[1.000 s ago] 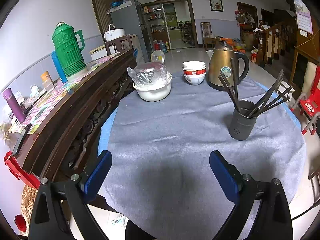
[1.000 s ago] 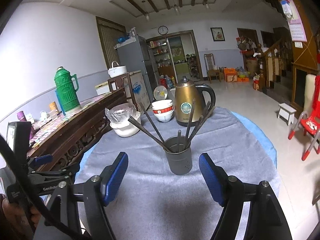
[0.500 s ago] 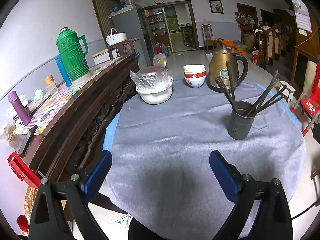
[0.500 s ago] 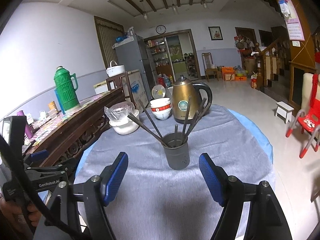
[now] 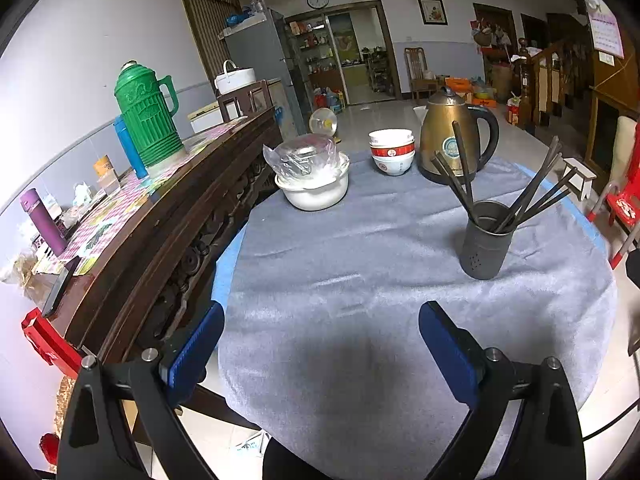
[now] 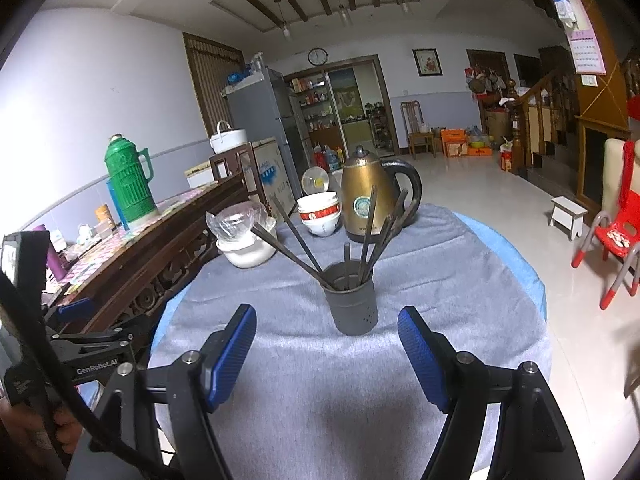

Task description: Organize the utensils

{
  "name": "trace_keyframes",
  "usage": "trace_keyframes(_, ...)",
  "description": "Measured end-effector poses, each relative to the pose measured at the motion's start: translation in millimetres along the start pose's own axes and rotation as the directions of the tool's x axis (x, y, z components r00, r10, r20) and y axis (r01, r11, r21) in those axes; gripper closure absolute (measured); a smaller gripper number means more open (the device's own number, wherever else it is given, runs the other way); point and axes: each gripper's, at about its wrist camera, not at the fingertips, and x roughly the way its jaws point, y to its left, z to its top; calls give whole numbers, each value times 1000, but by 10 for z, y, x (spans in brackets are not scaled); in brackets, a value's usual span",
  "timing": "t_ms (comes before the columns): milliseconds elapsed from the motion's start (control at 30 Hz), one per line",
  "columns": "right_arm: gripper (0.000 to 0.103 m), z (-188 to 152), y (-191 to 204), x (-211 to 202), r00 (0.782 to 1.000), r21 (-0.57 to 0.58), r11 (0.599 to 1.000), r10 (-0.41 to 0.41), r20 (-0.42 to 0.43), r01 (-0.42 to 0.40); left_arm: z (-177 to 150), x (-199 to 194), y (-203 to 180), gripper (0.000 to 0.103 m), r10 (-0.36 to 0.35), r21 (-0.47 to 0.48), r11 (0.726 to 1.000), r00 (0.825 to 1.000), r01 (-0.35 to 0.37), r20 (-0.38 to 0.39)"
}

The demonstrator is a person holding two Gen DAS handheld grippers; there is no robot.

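A dark grey utensil holder (image 5: 486, 240) (image 6: 351, 300) stands on the grey tablecloth (image 5: 360, 280), with several dark chopsticks (image 5: 532, 192) (image 6: 296, 248) fanned out of its top. My left gripper (image 5: 320, 344) hovers open over the near part of the cloth, the holder ahead and to its right. My right gripper (image 6: 326, 344) is open too, with nothing between its blue pads, and the holder stands just beyond its fingertips. The left gripper's body (image 6: 92, 360) shows at the left edge of the right wrist view.
A bronze kettle (image 5: 452, 144), stacked bowls (image 5: 392, 152) and a white bowl under plastic wrap (image 5: 312, 176) stand at the table's far side. A dark wooden sideboard (image 5: 160, 216) with a green thermos (image 5: 146, 120) runs along the left. Red chairs (image 6: 616, 240) stand right.
Both views have drawn back slightly from the table; the holder and dishes sit a little farther off. Both grippers stay open and empty.
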Motion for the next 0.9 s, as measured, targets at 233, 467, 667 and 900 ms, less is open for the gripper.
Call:
trace_keyframes(233,26,-10,7,50,1000,-3,1000,0,1,0,13,50,-35,5,10,10,1000,1000,-10,-6)
trace_keyframes(467,26,10,-2,106,1000,-17,1000,-16,7,16,55,95,-85,5,16,19,1000,1000,-16,-12)
trace_keyframes(667,26,30,-45,152,1000,-7,1000,-22,8,22,88,128,-112,5,19,24,1000,1000,-18,-15)
trace_keyframes(900,26,44,-74,220,1000,-4,1000,-31,1,31,109,146,-111,5,23,23,999,1000,-23,-15)
